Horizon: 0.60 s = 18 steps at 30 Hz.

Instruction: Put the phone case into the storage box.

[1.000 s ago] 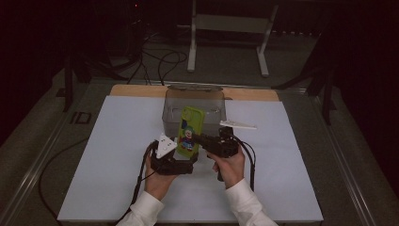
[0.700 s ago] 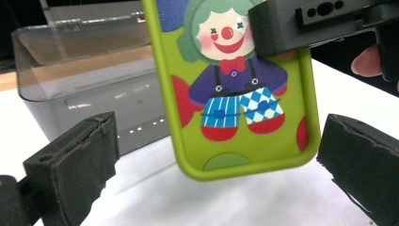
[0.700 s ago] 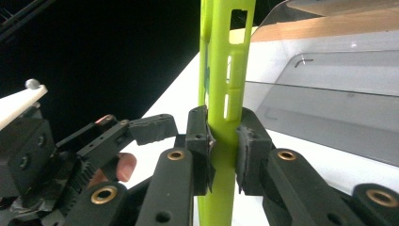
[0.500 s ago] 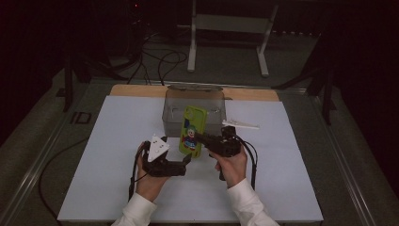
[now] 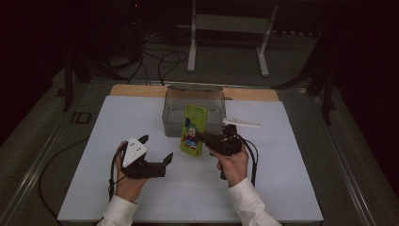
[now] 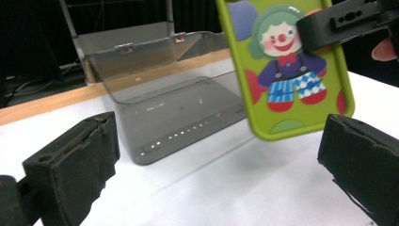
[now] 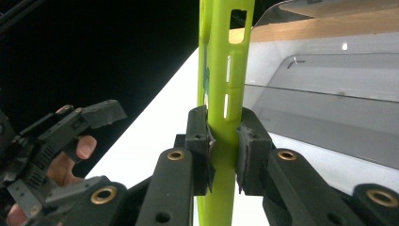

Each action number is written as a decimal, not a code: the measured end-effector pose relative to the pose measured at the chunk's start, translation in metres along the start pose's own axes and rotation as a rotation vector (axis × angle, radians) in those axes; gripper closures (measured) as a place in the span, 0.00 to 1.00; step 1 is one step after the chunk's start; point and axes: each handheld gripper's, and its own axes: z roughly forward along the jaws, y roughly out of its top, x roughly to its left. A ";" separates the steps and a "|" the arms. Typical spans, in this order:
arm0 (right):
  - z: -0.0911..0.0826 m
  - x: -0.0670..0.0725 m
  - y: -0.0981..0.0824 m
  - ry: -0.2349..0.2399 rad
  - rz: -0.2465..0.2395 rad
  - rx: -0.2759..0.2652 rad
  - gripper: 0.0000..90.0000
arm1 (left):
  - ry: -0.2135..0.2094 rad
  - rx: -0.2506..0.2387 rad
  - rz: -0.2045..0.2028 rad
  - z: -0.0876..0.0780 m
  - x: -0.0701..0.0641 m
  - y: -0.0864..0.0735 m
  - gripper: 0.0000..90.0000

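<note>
Two jaws of my right gripper (image 5: 206, 138) clamp the green phone case (image 5: 194, 130) upright before the clear box (image 5: 193, 104); my left gripper (image 5: 156, 149) hangs wide open, empty, above the table (image 5: 282, 179).

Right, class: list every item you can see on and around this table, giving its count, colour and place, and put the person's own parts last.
Phone case: one, lime green with a cartoon clown, held upright above the table, in front of the box.
Box: one, clear grey plastic, at the far middle of the table.
Table: one, white top with a wooden far edge.
Stand: one, pale grey, on the floor beyond the table.
Cables: several, black, on the floor behind.
Right gripper: one, black, clamped on the case.
Left gripper: one, black, jaws apart, holding nothing.
Sleeves: two, white, at the near edge.
</note>
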 end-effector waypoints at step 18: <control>-0.001 0.004 0.019 -0.050 -0.032 0.065 0.87 | 0.091 0.017 -0.032 -0.037 0.043 -0.041 0.00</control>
